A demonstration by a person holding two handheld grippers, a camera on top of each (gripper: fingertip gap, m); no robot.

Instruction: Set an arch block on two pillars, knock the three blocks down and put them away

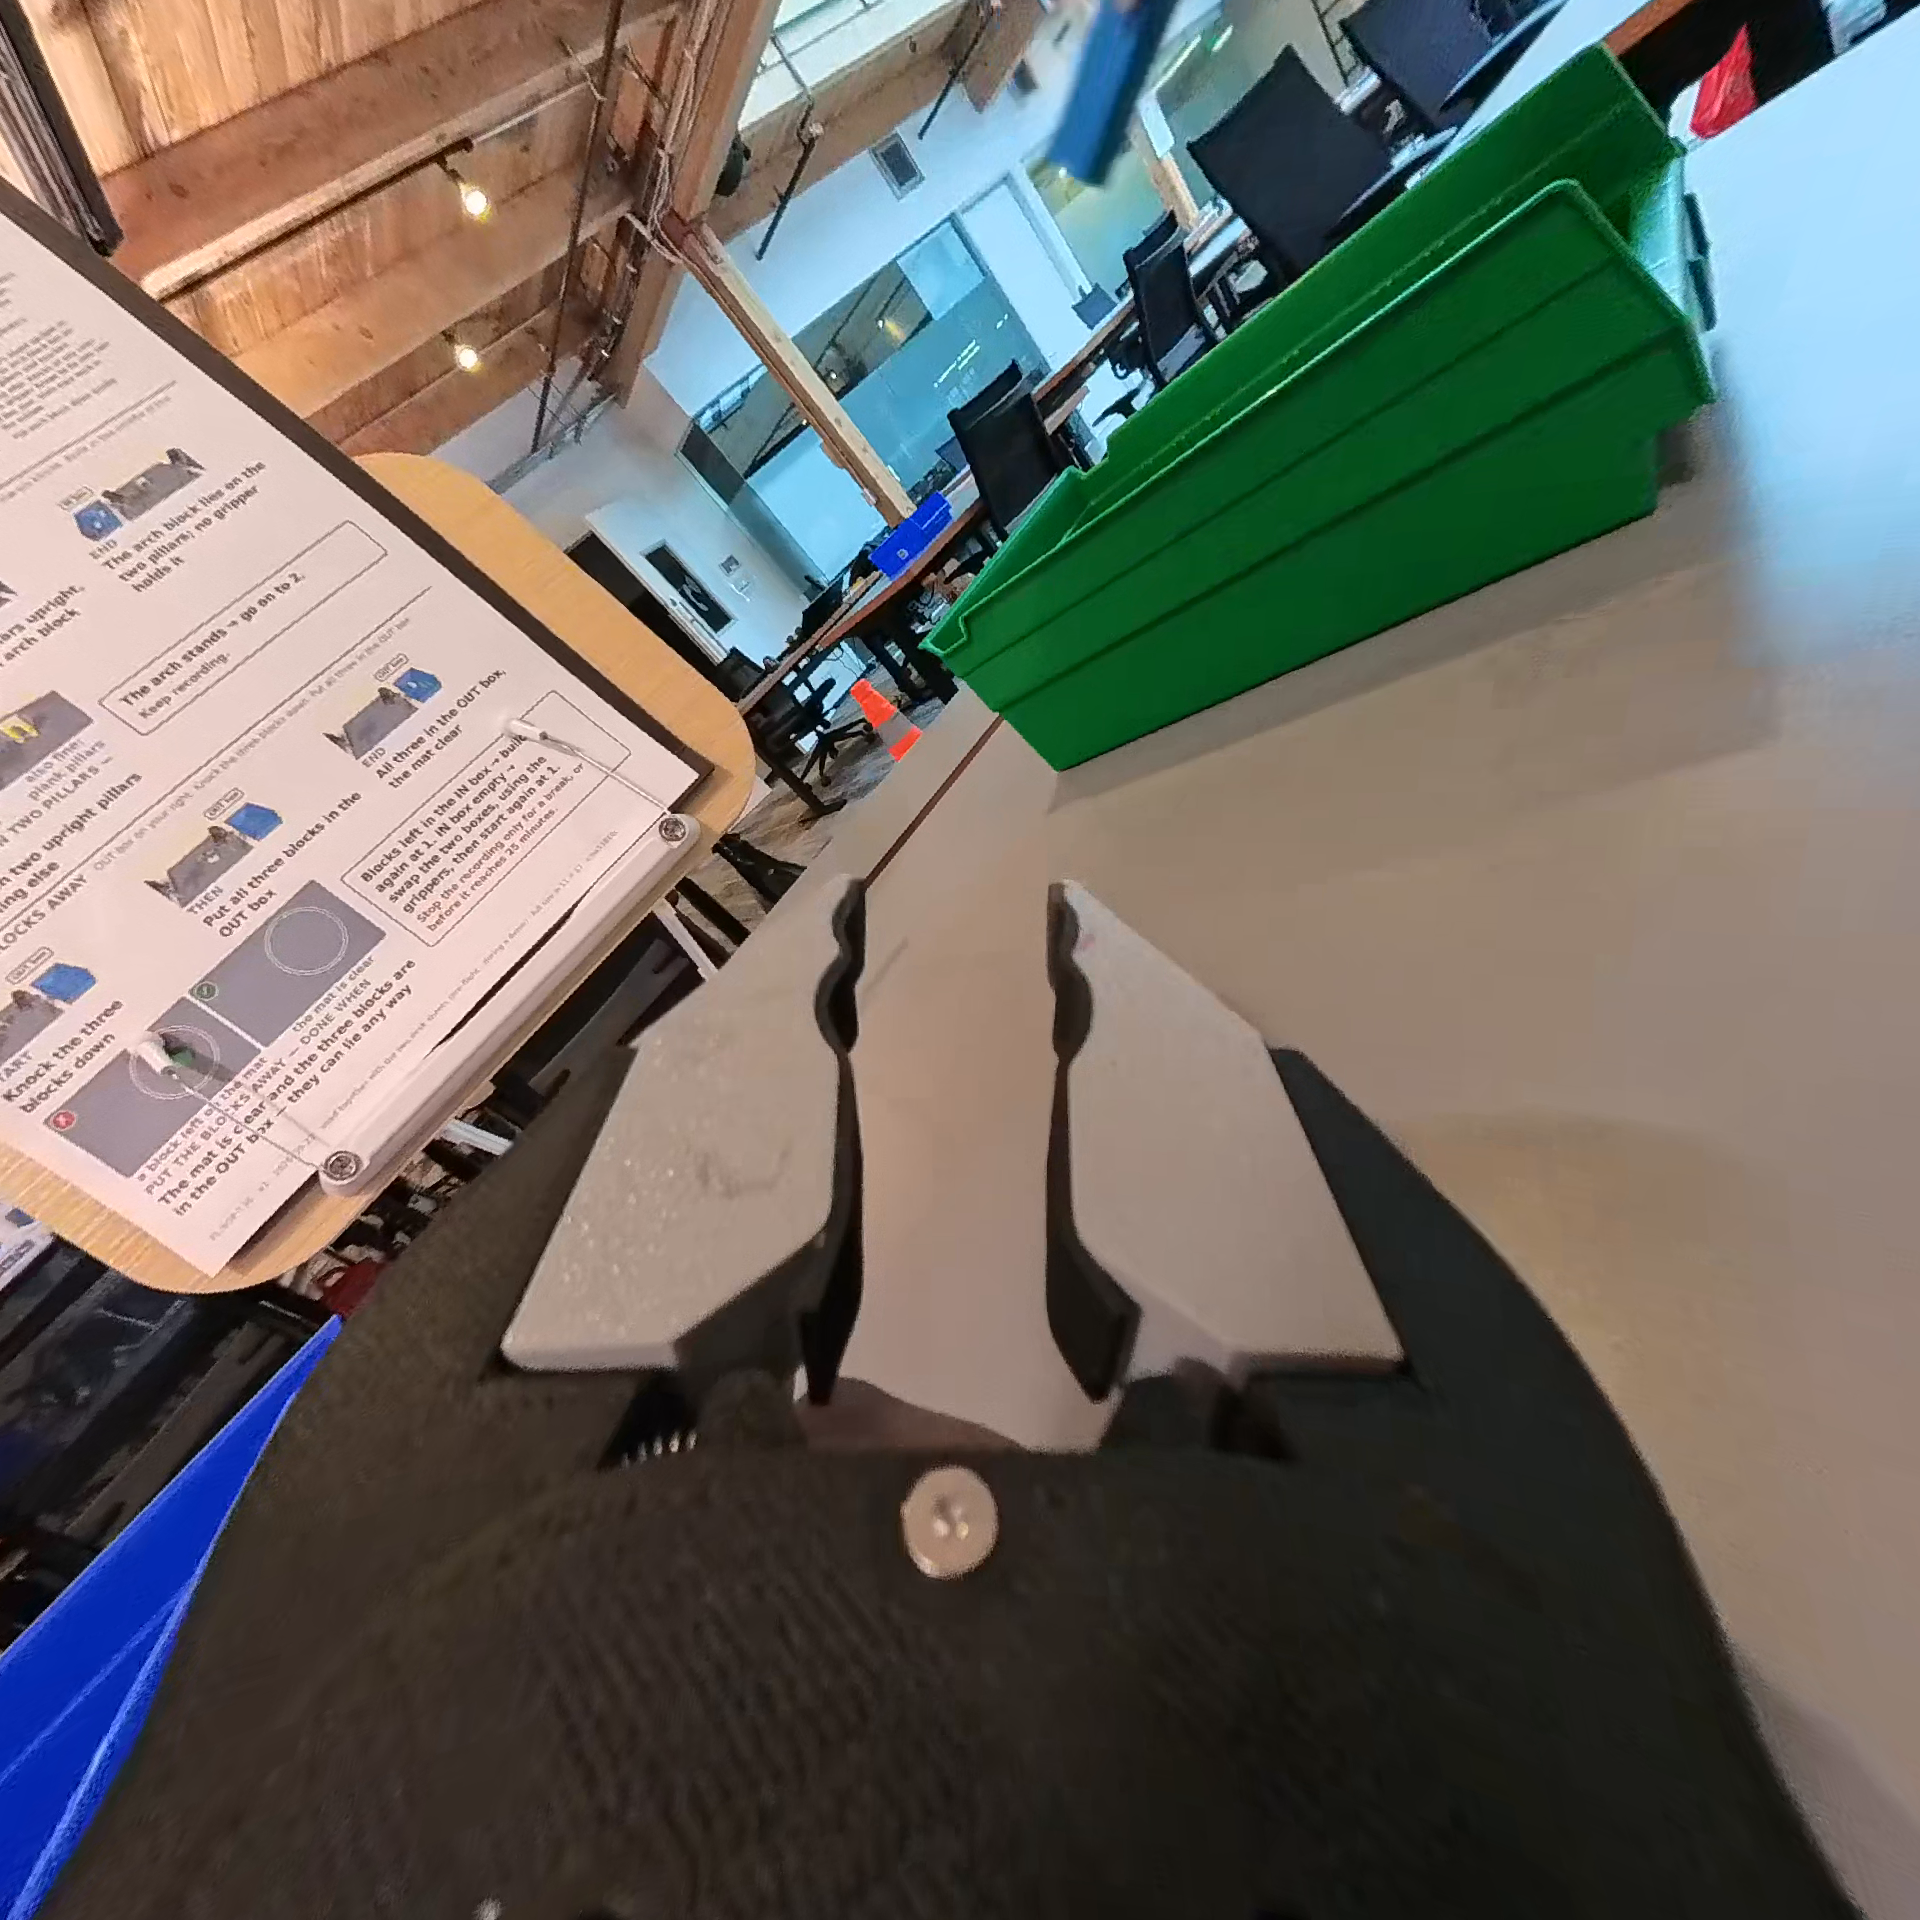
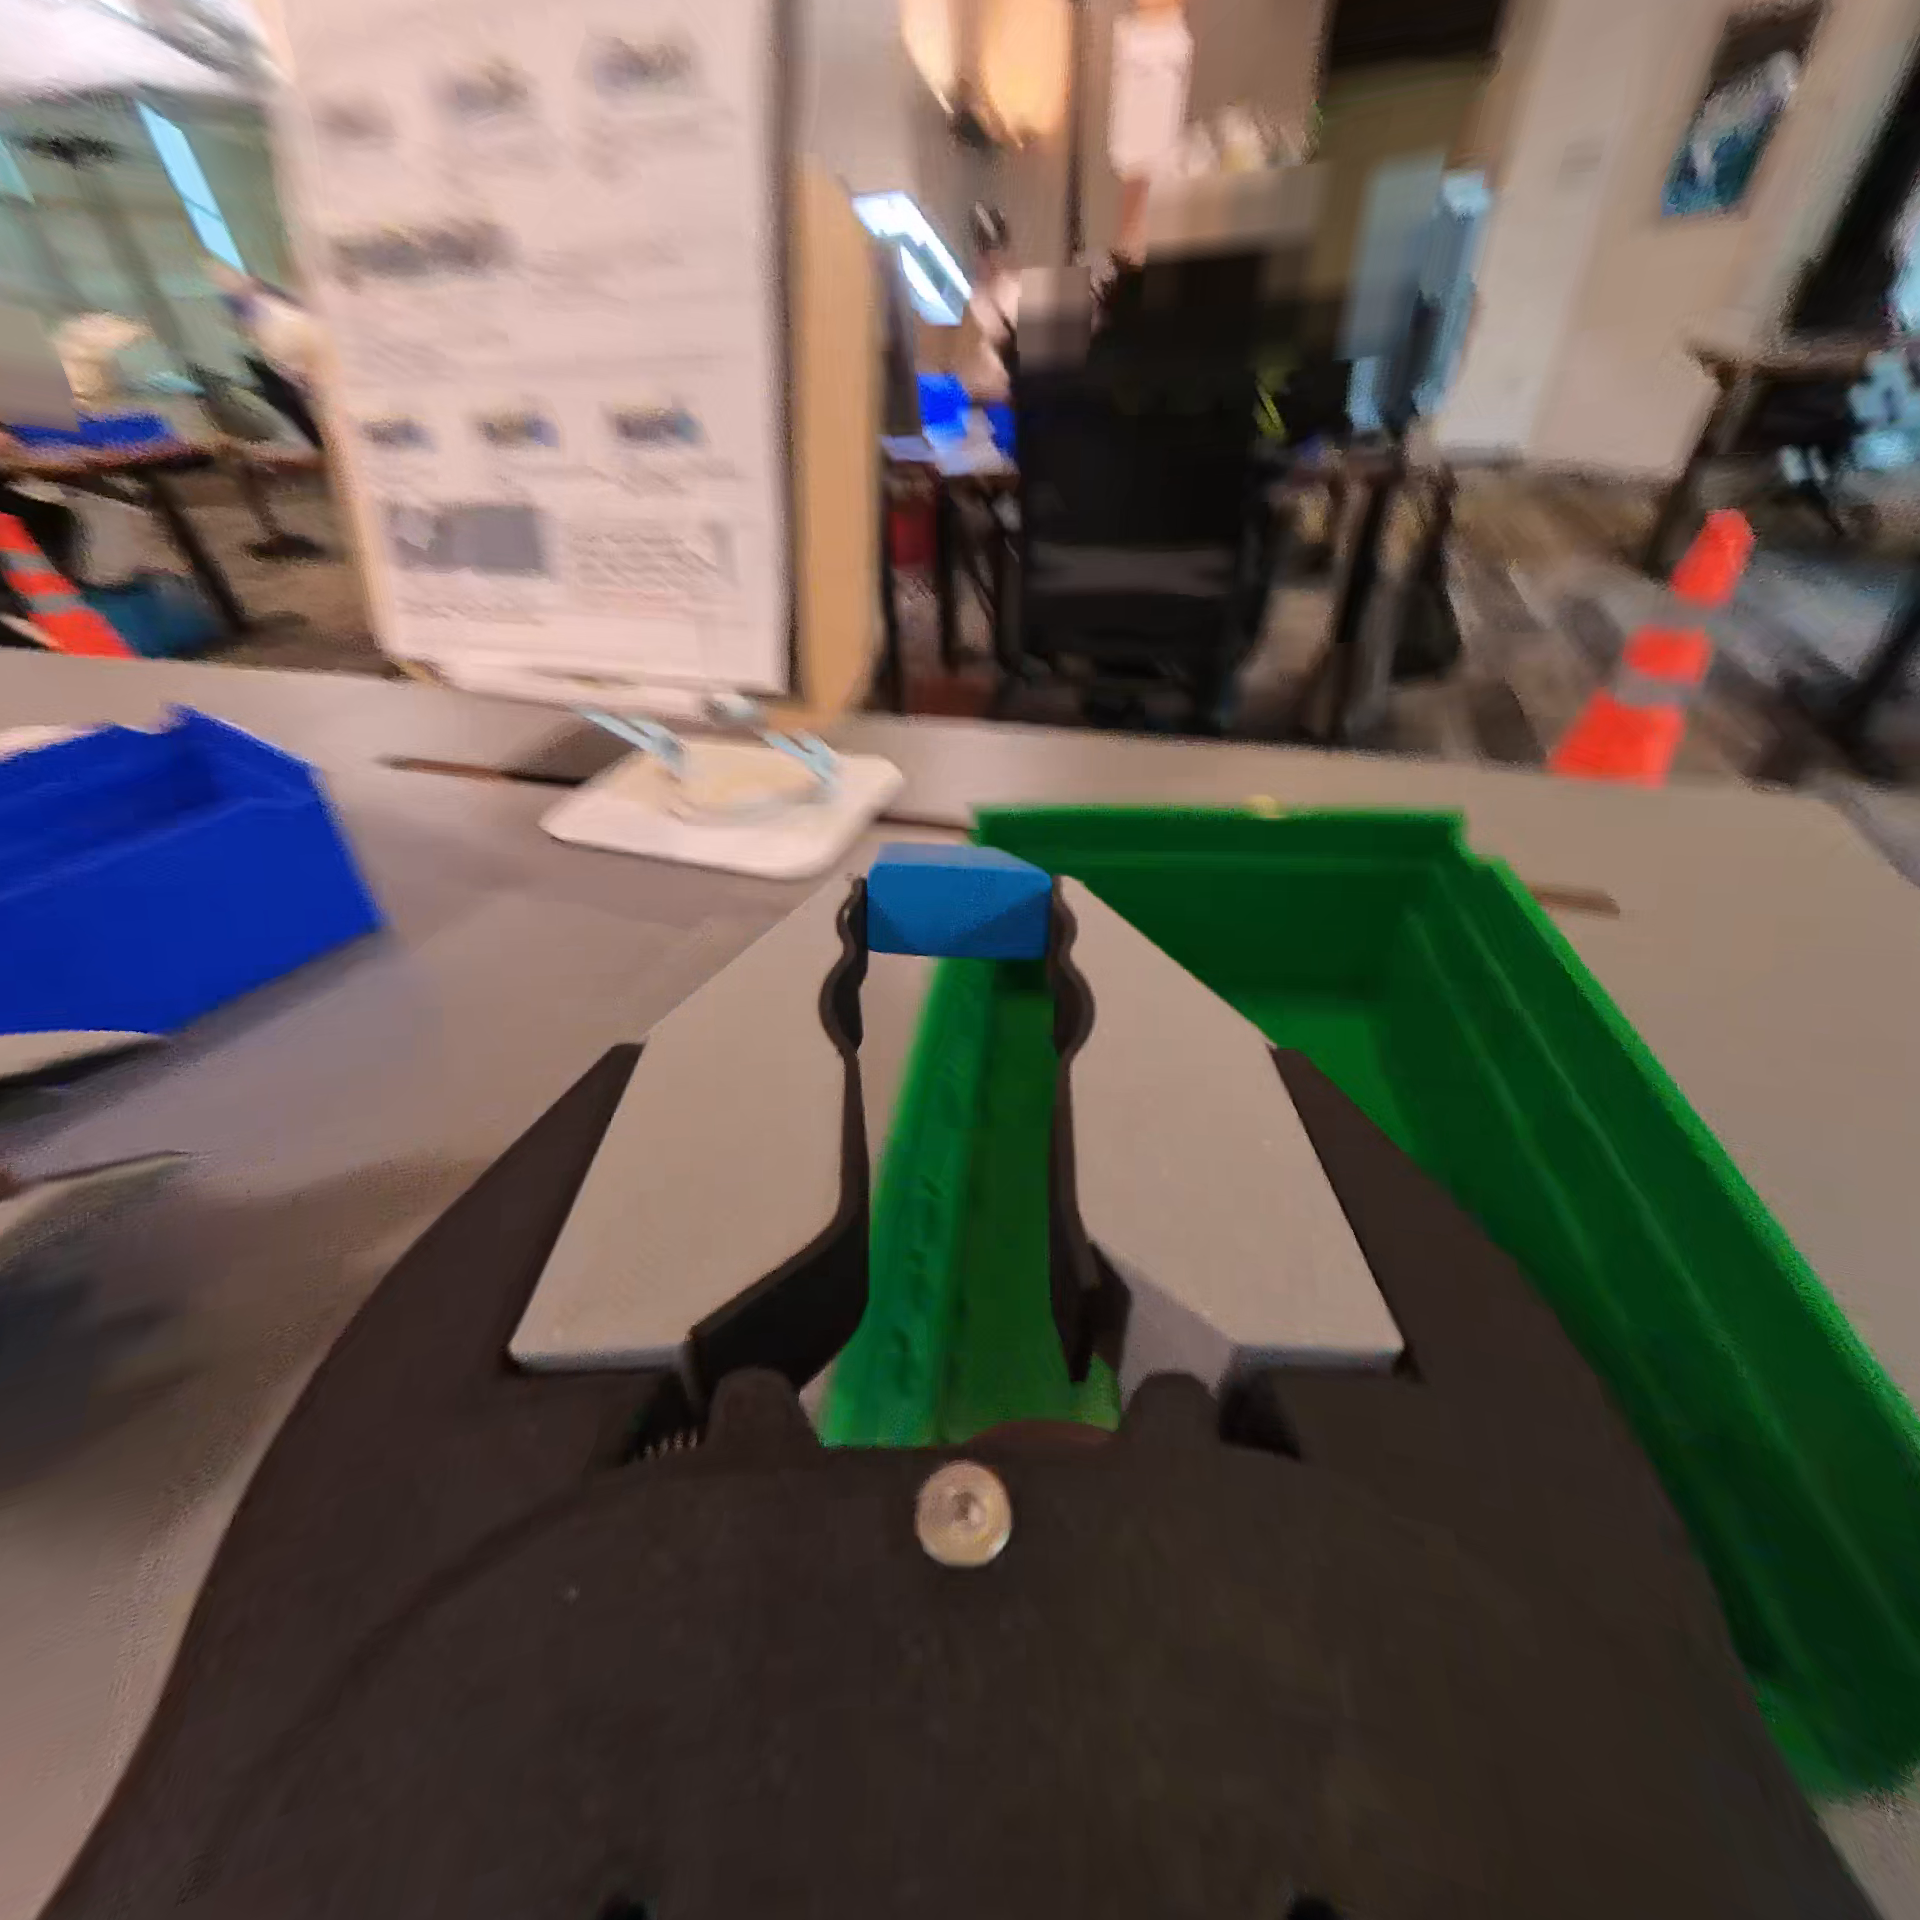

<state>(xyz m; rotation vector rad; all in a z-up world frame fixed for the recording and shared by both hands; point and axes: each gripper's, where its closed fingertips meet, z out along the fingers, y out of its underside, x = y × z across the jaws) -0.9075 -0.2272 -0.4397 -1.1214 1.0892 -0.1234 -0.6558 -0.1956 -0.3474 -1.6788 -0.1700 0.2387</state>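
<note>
Item 1. Right gripper [image 2: 956, 914]: clamped on a blue block [image 2: 954, 902], both pads pressed against its end faces at the very fingertips. The block hangs above the near left rim of the green bin [image 2: 1475, 1091], roughly over the wall and not yet plainly over the floor of the bin.

Item 2. Left gripper [image 1: 954, 935]: fingers apart, nothing between them; it is tilted over the bare grey surface [image 1: 1455, 935], with stacked green bins [image 1: 1351, 540] beyond.

Item 3. Blue bin [image 2: 156, 873]: on the surface to the left, well apart from the green one (its contents cannot be told through the blur).

Item 4. Instruction sheet [image 1: 260, 779]: printed page with small pictures, fixed to a wooden board on a stand [image 2: 727, 800]; writing present, not transcribed. No brand marks legible on either bin or the grippers.

Item 5. Orange cone [image 2: 1652, 675]: on the floor behind, no part in the task.

Handling note, as judgement: the step appears to be putting a block away. The grip is shallow, at the tips only, so carry the block level and without jerks. Move it further right, clear of the bin wall, lower it close to the bin floor, then part the fingers so it does not bounce off the rim. The other two blocks are not visible.
</note>
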